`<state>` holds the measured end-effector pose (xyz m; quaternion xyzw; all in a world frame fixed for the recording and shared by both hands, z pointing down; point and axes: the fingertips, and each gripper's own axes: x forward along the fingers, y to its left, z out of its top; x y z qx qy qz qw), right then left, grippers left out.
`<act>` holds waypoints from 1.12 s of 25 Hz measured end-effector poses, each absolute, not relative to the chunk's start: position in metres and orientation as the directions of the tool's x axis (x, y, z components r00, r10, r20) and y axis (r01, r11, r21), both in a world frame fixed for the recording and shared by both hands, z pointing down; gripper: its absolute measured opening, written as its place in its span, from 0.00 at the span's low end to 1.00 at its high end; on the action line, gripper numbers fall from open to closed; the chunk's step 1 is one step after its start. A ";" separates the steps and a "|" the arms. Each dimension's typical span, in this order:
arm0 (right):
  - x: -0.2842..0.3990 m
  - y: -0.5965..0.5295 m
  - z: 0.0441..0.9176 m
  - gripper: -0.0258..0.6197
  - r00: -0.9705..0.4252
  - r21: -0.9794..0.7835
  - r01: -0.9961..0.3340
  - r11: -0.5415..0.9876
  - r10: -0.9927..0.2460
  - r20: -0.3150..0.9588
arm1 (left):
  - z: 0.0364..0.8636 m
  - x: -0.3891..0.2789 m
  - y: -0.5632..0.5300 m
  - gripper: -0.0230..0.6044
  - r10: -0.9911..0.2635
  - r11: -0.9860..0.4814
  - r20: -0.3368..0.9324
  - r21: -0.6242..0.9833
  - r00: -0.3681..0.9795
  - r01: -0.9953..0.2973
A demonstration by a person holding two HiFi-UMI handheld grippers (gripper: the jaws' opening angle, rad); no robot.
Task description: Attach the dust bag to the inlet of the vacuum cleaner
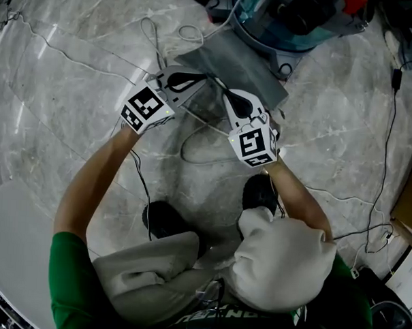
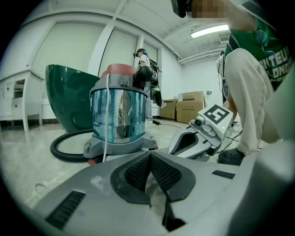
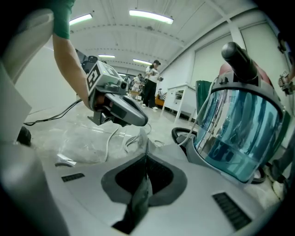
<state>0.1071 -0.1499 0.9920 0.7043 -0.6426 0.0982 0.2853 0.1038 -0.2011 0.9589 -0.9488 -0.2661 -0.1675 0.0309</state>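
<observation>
The grey dust bag [image 1: 247, 70] lies flat on the marble floor just in front of the vacuum cleaner [image 1: 294, 24], a blue see-through canister on a grey base [image 2: 120, 115]. Both grippers meet at the bag's near edge. My left gripper [image 1: 204, 78] is shut, with pale bag material pinched between its jaws [image 2: 150, 154]. Close beside it, my right gripper [image 1: 225, 94] is shut on a thin fold of the bag [image 3: 139, 198]. The canister [image 3: 239, 133] stands to the right in the right gripper view. The vacuum's inlet is not visible.
A black hose [image 2: 60, 150] curls left of the vacuum, beside a green tub [image 2: 69, 97]. White cables [image 1: 193, 149] loop on the floor under the grippers. Clear plastic wrap [image 3: 87, 143] lies nearby. Cardboard boxes [image 2: 189, 106] and people [image 3: 152, 83] are far back.
</observation>
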 end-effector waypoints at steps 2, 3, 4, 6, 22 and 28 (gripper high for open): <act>0.106 -0.147 0.983 0.06 0.142 0.274 -0.962 -0.001 -0.858 0.494 | 0.944 0.112 -0.206 0.04 0.484 -0.862 0.313 0.010 0.817 0.506; 0.105 -0.146 0.978 0.06 0.136 0.271 -0.962 0.002 -0.862 0.488 | 0.937 0.115 -0.208 0.04 0.480 -0.864 0.302 0.000 0.823 0.504; 0.105 -0.144 0.972 0.06 0.132 0.269 -0.963 0.003 -0.866 0.482 | 0.930 0.118 -0.209 0.04 0.480 -0.864 0.294 -0.009 0.827 0.504; 0.104 -0.141 0.960 0.06 0.130 0.271 -0.963 0.002 -0.874 0.468 | 0.919 0.122 -0.208 0.04 0.486 -0.857 0.291 -0.027 0.824 0.515; 0.111 -0.112 0.852 0.06 0.062 0.357 -0.931 0.073 -0.933 0.354 | 0.847 0.133 -0.181 0.05 0.655 -0.678 0.358 -0.110 0.665 0.727; 0.124 -0.099 0.824 0.06 0.073 0.348 -0.937 0.042 -0.948 0.310 | 0.847 0.127 -0.156 0.05 0.683 -0.631 0.417 -0.075 0.599 0.772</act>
